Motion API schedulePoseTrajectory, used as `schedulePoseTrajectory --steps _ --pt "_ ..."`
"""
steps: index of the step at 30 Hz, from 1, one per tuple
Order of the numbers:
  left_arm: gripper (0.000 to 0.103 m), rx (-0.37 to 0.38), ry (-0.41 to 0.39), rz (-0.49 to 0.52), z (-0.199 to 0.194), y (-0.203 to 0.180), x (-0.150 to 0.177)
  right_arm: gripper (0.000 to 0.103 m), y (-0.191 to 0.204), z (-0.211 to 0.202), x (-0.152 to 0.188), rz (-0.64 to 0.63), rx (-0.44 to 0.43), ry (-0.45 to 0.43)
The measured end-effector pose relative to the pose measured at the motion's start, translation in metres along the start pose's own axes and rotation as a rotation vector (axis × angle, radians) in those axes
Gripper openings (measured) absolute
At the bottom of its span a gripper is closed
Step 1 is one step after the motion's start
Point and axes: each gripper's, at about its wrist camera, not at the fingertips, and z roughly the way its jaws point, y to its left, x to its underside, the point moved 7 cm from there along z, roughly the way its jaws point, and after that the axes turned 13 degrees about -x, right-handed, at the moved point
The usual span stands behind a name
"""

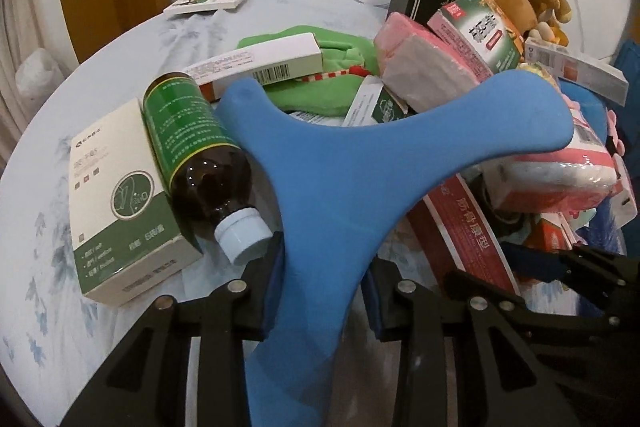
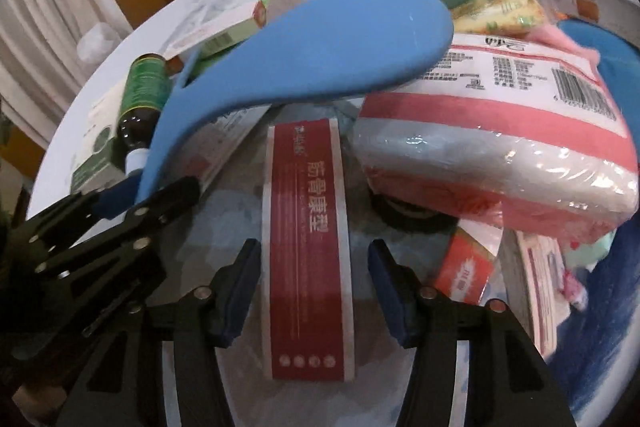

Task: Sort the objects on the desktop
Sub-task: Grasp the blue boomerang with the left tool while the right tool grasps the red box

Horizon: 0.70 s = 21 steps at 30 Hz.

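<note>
Left wrist view: left gripper (image 1: 320, 291) is clamped on the blue three-armed tool's (image 1: 340, 167) stem; right gripper (image 2: 314, 291) stands spread, straddling a red box (image 2: 308, 259).

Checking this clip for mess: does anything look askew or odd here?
Yes. The brown bottle lies on its side against a green-and-white box, cap on, nothing spilled. Behind it, boxes and pink tissue packs sit heaped at angles.

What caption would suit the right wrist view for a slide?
Open right gripper straddles a red box while the left gripper holds a blue Y-shaped tool over cluttered desktop items.
</note>
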Motion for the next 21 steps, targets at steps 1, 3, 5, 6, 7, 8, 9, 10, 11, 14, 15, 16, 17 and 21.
schedulePoseTrajectory --steps 1,3,5,6,7,8,9,10,11,14,15,16,17,21 --pt "0.033 -0.003 -0.009 0.002 -0.003 0.0 -0.001 0.045 0.001 0.001 0.0 -0.01 0.01 0.003" --pt "0.03 -0.008 -0.035 0.001 -0.015 0.001 -0.003 0.044 0.005 0.0 0.002 -0.035 0.038 0.01" --pt "0.028 -0.01 -0.06 -0.013 -0.033 0.006 -0.006 0.044 0.008 -0.008 0.005 -0.028 0.013 0.004" --pt "0.026 -0.012 -0.073 -0.017 -0.042 0.008 -0.006 0.044 0.01 -0.018 0.007 -0.033 0.005 -0.005" --pt "0.025 -0.017 -0.088 -0.02 -0.05 0.009 -0.008 0.043 0.014 -0.029 0.007 -0.04 -0.002 -0.021" --pt "0.021 -0.027 -0.111 -0.019 -0.065 0.011 -0.01 0.043 0.017 -0.039 0.007 -0.045 -0.01 -0.036" --pt "0.019 -0.031 -0.122 -0.018 -0.071 0.011 -0.012 0.043 0.021 -0.054 0.005 -0.055 -0.018 -0.059" --pt "0.017 -0.04 -0.139 -0.022 -0.082 0.012 -0.014 0.043 0.023 -0.064 0.004 -0.061 -0.021 -0.075" --pt "0.013 -0.039 -0.151 -0.028 -0.092 0.013 -0.016 0.043 0.026 -0.078 0.003 -0.07 -0.025 -0.096" --pt "0.008 -0.039 -0.193 -0.037 -0.119 0.011 -0.024 0.043 0.031 -0.113 -0.001 -0.095 -0.028 -0.152" --pt "0.008 -0.032 -0.205 -0.045 -0.128 0.01 -0.028 0.043 0.034 -0.118 -0.005 -0.1 -0.027 -0.165" --pt "0.008 -0.027 -0.214 -0.052 -0.134 0.009 -0.032 0.043 0.036 -0.13 -0.007 -0.106 -0.024 -0.187" --pt "0.008 -0.028 -0.229 -0.054 -0.143 0.007 -0.035 0.043 0.038 -0.144 -0.009 -0.114 -0.024 -0.21" --pt "0.008 -0.013 -0.295 -0.063 -0.179 -0.004 -0.049 0.043 0.046 -0.183 -0.018 -0.141 -0.015 -0.291"
